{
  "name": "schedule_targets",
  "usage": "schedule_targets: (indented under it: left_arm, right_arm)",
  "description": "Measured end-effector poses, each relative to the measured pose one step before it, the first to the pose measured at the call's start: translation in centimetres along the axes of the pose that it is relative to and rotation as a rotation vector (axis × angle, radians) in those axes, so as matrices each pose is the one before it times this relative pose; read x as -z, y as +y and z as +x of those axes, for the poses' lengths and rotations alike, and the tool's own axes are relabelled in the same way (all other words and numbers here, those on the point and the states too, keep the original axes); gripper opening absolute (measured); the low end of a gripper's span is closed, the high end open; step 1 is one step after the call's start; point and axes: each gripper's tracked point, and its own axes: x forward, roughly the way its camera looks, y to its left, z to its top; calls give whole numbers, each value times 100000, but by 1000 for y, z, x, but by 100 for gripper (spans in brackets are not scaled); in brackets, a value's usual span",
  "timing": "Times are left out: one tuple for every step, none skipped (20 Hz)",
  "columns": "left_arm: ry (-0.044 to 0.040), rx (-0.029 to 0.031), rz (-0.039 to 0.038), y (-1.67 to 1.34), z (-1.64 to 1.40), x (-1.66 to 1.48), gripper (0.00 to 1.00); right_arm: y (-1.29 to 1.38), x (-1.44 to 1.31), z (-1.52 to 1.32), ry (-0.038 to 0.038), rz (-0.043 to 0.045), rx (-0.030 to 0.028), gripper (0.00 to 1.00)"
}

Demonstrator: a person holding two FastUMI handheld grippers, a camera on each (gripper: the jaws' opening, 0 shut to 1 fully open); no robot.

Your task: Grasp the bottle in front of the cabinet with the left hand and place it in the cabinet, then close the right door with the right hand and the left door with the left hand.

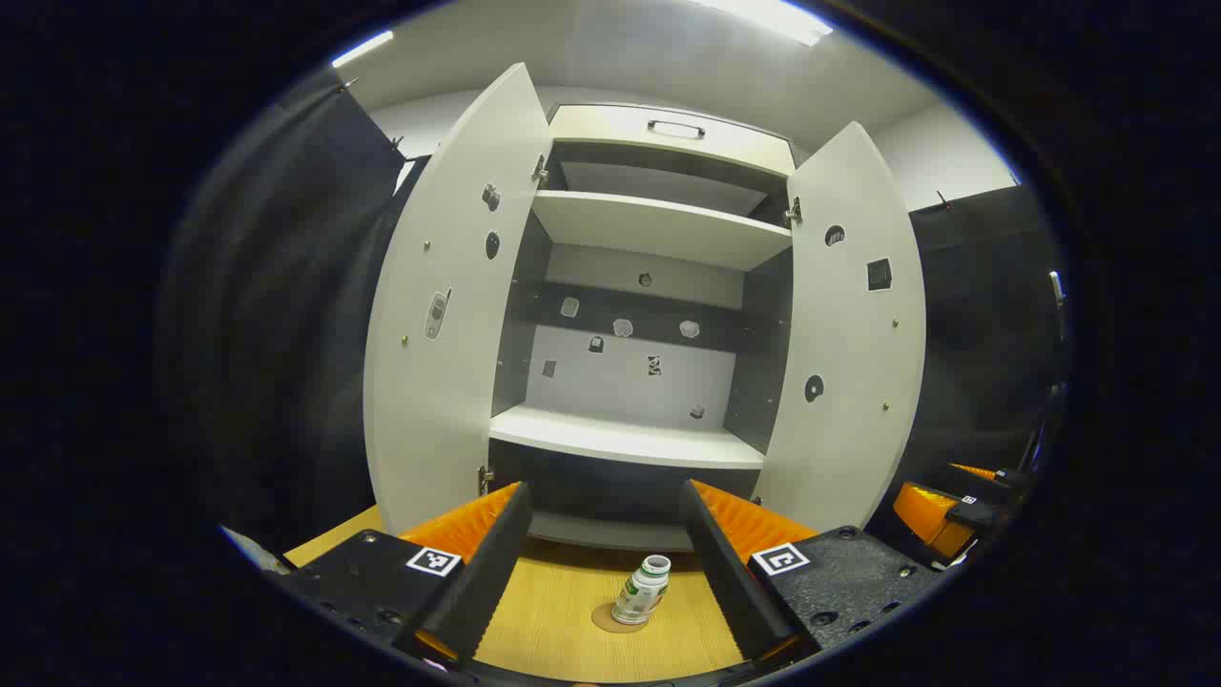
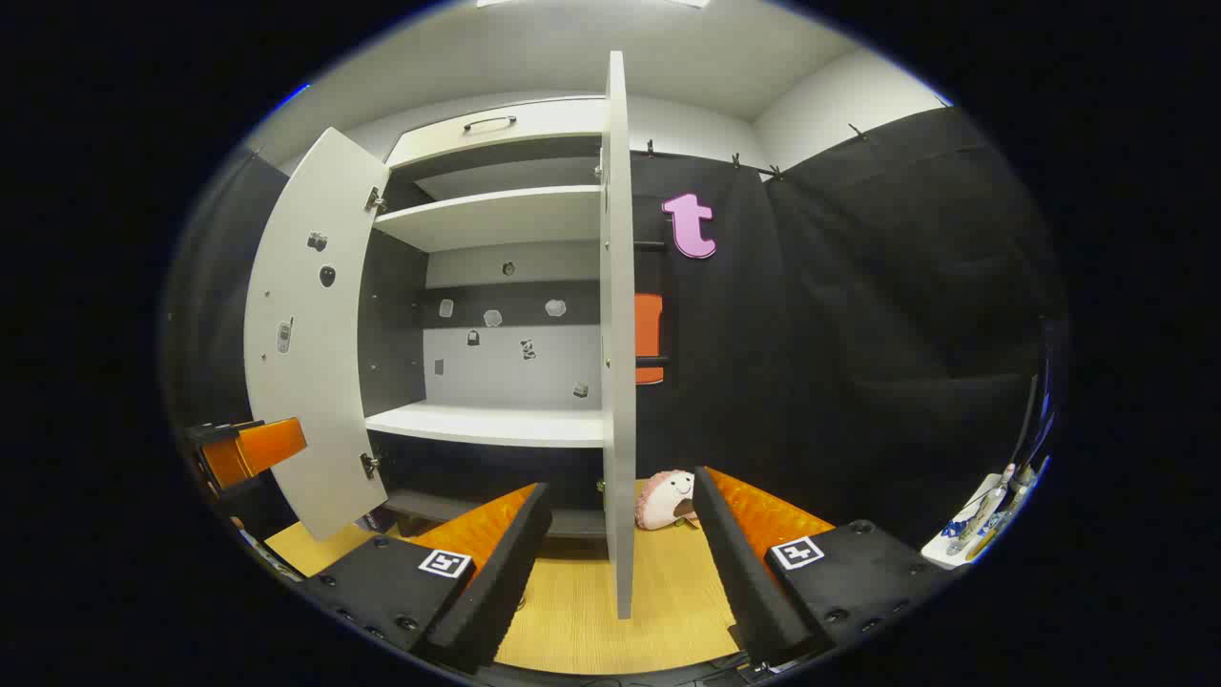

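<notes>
Nothing of the task looks done yet. The small white bottle (image 1: 642, 592) stands upright on the wooden tabletop (image 1: 563, 611) in front of the cabinet (image 1: 649, 286), between the left gripper (image 1: 606, 544) fingers but apart from them; those fingers are spread wide, holding nothing. Both doors hang open: left door (image 1: 444, 305), right door (image 1: 844, 324). The right gripper (image 2: 620, 553) fingers are spread wide too, with the right door's edge (image 2: 618, 334) standing between them, untouched. Left to do: grasp, place on a shelf, close both doors.

One bottle (image 1: 642, 592), one cabinet (image 1: 658, 229) with two open doors (image 1: 448, 305), and one plush toy (image 2: 665, 500).
</notes>
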Motion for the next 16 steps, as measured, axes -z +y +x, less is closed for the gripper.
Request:
schedule_targets:
  left_arm:
    - [-298,-439,-5,-138,-187,-152,96]
    - [-215,-266,224,-216,-135,-65,96]
    - [-27,-169,655,-209,-186,38,96]
    - [-42,-252,854,-76,-151,-51,93]
    - [-10,-308,769,-51,-23,0,96]
    - [186,-306,477,-90,-155,42,96]
    - [302,-278,191,-73,-152,133,96]
    - [81,-324,-54,-85,-202,40,96]
    - [59,-155,-105,-135,-270,-55,96]
    - [48,-24,206,-143,-177,38,96]
    - [14,-319,734,-27,-152,-50,96]
    - [-204,-476,613,138,22,-7,96]
    - [-255,-123,144,-4,-31,-118,96]
    - [0,202,-102,-37,-81,-59,96]
    - [177,273,-178,-55,-2,-62,96]
    - [-113,525,5,-97,-25,-101,96]
  right_arm:
    - [-49,-68,116,16,-288,-859,98]
    - [53,69,-36,74,-235,-938,98]
    - [-30,40,-92,157,-197,-952,98]
    - [-64,103,-173,331,-181,-805,98]
    - [10,46,-93,398,195,-885,98]
    - [-66,-1,-236,231,527,-853,98]
    - [-226,67,-144,177,315,-310,98]
    - [-219,49,-140,81,-57,-86,98]
    - [-180,8,-14,22,-110,20,98]
    - [-142,11,-85,26,140,-324,98]
    - [36,65,-90,492,470,-852,98]
    - [145,93,-95,522,332,-964,98]
    - [-60,59,-60,160,-34,-342,98]
    - [-163,-97,-81,-134,-155,297,98]
    - [-129,-100,-144,-382,-20,571,98]
    - [-143,-212,-147,-931,177,642,98]
